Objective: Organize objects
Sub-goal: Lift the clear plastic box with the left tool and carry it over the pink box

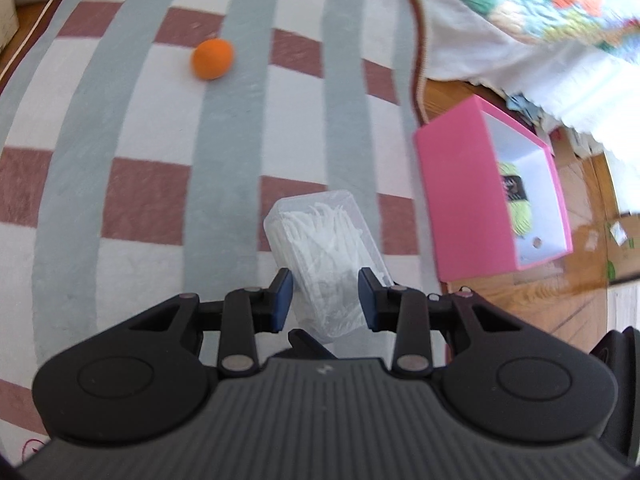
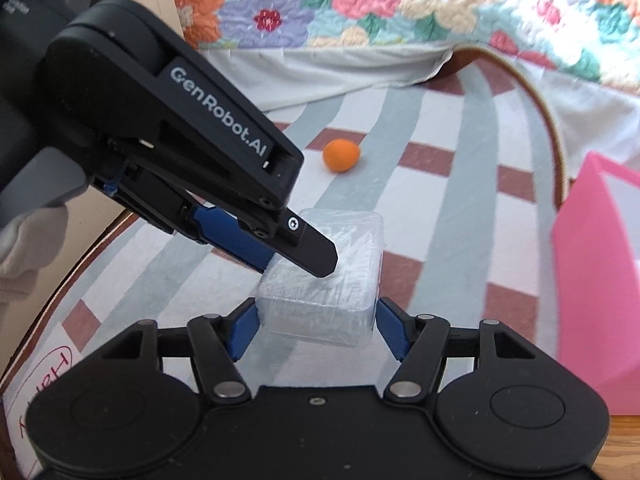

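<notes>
Clear plastic box (image 2: 324,276) of white picks sits clamped between both my claws: my right claw (image 2: 316,326) presses its blue pads on the near end, my left claw (image 1: 324,300) pinches the other end, above the checked rug (image 1: 152,184). At eleven o'clock from my left claw lies an orange ball (image 1: 212,59); at two o'clock stands a pink box (image 1: 460,192) holding green yarn (image 1: 516,200).
</notes>
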`<state>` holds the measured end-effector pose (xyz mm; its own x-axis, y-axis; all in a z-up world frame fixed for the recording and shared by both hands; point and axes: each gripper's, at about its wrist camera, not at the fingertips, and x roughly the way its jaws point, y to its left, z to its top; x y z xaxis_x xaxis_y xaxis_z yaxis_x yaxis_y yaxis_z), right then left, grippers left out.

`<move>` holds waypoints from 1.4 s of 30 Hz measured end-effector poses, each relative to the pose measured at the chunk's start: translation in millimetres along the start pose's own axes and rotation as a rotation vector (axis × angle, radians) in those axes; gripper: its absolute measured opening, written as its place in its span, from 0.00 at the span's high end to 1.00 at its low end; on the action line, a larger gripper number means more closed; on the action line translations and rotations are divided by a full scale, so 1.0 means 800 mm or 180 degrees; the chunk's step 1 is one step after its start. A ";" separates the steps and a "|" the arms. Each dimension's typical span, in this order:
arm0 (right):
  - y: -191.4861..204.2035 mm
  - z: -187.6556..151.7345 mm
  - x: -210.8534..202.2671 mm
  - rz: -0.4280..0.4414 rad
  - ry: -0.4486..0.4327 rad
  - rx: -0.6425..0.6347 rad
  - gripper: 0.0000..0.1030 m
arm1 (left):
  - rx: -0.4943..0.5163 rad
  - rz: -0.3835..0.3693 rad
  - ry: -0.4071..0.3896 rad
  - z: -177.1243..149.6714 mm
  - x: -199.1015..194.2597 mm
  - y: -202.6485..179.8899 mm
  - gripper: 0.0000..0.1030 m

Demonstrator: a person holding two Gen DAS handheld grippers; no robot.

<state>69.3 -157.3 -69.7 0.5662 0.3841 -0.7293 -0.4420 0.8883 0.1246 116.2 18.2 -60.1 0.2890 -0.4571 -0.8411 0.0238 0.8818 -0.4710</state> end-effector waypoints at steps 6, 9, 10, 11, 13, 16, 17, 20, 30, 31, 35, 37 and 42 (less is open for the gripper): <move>-0.005 -0.001 -0.028 -0.0099 -0.0003 0.0051 0.33 | 0.0515 0.0211 0.0067 -0.010 -0.015 -0.058 0.67; -0.009 -0.001 -0.043 -0.0058 0.0052 0.0226 0.33 | 0.0657 0.0263 0.0114 -0.018 -0.023 -0.076 0.67; -0.010 -0.003 -0.049 -0.0057 0.0044 0.0258 0.33 | 0.0696 0.0260 0.0121 -0.020 -0.025 -0.081 0.67; -0.010 -0.005 -0.055 -0.0070 0.0026 0.0271 0.33 | 0.0726 0.0254 0.0124 -0.022 -0.028 -0.086 0.67; -0.009 -0.007 -0.066 -0.0098 -0.0014 0.0289 0.33 | 0.0786 0.0250 0.0128 -0.025 -0.035 -0.097 0.67; -0.010 -0.008 -0.084 -0.0120 -0.0062 0.0324 0.33 | 0.0883 0.0239 0.0101 -0.030 -0.048 -0.114 0.67; -0.010 -0.007 -0.090 -0.0139 -0.0080 0.0309 0.33 | 0.0916 0.0234 0.0086 -0.032 -0.052 -0.119 0.67; -0.008 -0.005 -0.107 -0.0229 -0.0119 0.0214 0.33 | 0.1009 0.0199 0.0034 -0.037 -0.062 -0.134 0.67; -0.021 -0.003 -0.144 -0.0434 -0.0219 0.0090 0.33 | 0.1092 0.0050 -0.0076 -0.044 -0.075 -0.174 0.67; -0.022 -0.003 -0.147 -0.0449 -0.0226 0.0090 0.33 | 0.1084 0.0034 -0.0084 -0.043 -0.075 -0.177 0.67; -0.028 0.000 -0.158 -0.0548 -0.0267 0.0060 0.33 | 0.1037 -0.0040 -0.0144 -0.039 -0.077 -0.188 0.67; -0.032 0.003 -0.163 -0.0600 -0.0295 0.0040 0.33 | 0.0990 -0.0084 -0.0172 -0.035 -0.077 -0.193 0.67; -0.053 0.012 -0.177 -0.0696 -0.0347 0.0018 0.33 | 0.1052 -0.0188 -0.0286 -0.028 -0.075 -0.217 0.67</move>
<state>14.9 -247.1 34.8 0.7200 0.2070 -0.6624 -0.2968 0.9546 -0.0244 73.1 -110.2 66.2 0.3606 -0.5095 -0.7813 0.3475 0.8507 -0.3944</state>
